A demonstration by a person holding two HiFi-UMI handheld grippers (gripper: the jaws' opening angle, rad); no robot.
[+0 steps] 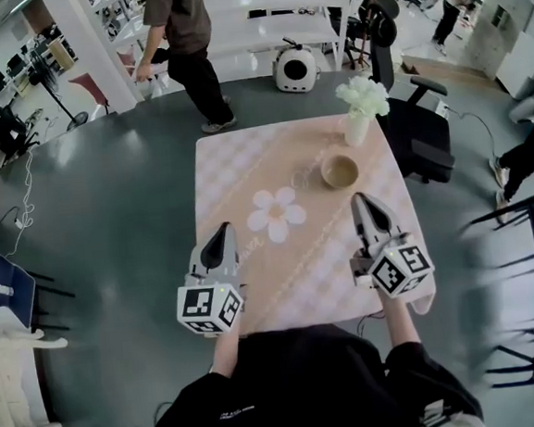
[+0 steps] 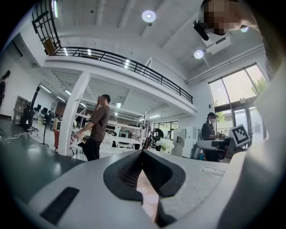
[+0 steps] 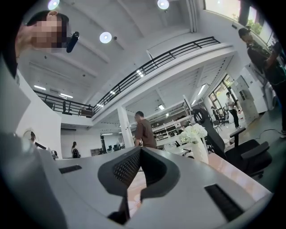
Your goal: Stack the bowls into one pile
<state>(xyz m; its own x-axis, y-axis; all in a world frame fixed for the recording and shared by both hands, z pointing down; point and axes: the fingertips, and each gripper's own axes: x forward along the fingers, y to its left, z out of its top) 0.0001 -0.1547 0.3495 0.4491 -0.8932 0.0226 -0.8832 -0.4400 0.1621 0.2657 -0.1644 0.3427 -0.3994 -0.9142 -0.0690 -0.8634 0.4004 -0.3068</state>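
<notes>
A beige bowl (image 1: 340, 170) stands upright on the pink checked table (image 1: 236, 173), toward its far right. Just left of it lies what looks like a clear glass bowl (image 1: 303, 176), faint against the cloth. My left gripper (image 1: 224, 228) hovers over the near left part of the table, jaws together and empty. My right gripper (image 1: 362, 198) hovers at the near right, just short of the beige bowl, also shut on nothing. Neither bowl shows in either gripper view; the left gripper (image 2: 143, 153) and the right gripper (image 3: 140, 150) each show their tips meeting.
A white vase of white flowers (image 1: 359, 116) stands at the table's far right corner. A black office chair (image 1: 419, 129) is close beside that corner. A person (image 1: 187, 47) walks beyond the table. Dark chair frames (image 1: 519, 232) stand to the right.
</notes>
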